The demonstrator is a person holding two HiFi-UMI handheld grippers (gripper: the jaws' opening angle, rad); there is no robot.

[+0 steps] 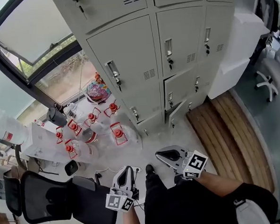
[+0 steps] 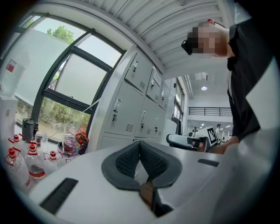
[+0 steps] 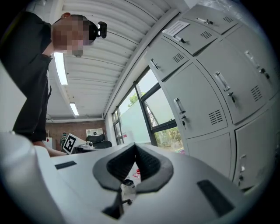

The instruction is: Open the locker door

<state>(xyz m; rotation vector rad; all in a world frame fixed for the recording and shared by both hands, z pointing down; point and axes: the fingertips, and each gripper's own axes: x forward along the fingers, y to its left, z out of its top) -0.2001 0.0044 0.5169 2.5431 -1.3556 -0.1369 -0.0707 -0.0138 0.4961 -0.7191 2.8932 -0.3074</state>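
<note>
**Both grippers shut, held short of lockers**

L gripper (image 1: 128, 170) is low at the person's front, level, tips twd the lockers (image 1: 127, 58). Its pads are pressed together w/ nothing btwn them. R gripper (image 1: 159, 155) is just beside it, sl. nearer the lockers, w/ the bare forearm (image 1: 222, 181) behind it. Its jaws are also closed and empty.

The lockers are a grey bank ahead of both sets of tips, well apart from them, w/ open floor btwn. Doors have handles and vents. One bottom-row door (image 1: 176, 112) looks sl. ajar, but I can't tell for sure.

Red-capped bottles (image 1: 91, 128) stand on the floor left of the bank, below the window (image 1: 31, 35). Office chair (image 1: 55, 199) is by the L gripper.
</note>
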